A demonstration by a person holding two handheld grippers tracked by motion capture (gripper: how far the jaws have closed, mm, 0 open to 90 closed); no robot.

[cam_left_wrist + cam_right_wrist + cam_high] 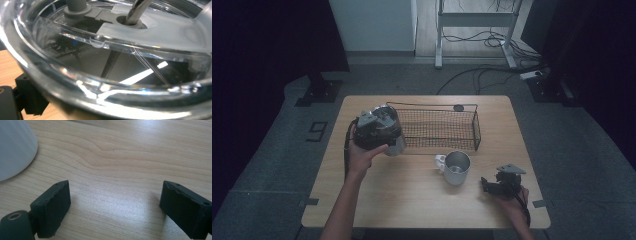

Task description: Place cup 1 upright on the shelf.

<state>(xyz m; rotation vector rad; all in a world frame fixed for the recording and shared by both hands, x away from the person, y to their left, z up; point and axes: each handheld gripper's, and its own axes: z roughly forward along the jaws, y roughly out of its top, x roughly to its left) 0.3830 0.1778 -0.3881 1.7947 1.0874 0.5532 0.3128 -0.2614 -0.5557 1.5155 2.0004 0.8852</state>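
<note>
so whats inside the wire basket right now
The wire basket looks empty across its visible mesh floor. Its left end is covered by the left gripper and the clear-lidded container it holds, so that corner can't be checked.

Two bare forearms, no sleeves visible, each end in a hand on a handheld gripper. The left gripper [377, 127] is a dark, bulky unit topped by a grey three-cornered plate, with a black cable trailing along its side. The right gripper [492, 186] is black and carries the same grey plate. Its two jaws are thick, matte black blocks with small screw holes, and a brass-coloured insert sits in the housing beside one.
</note>
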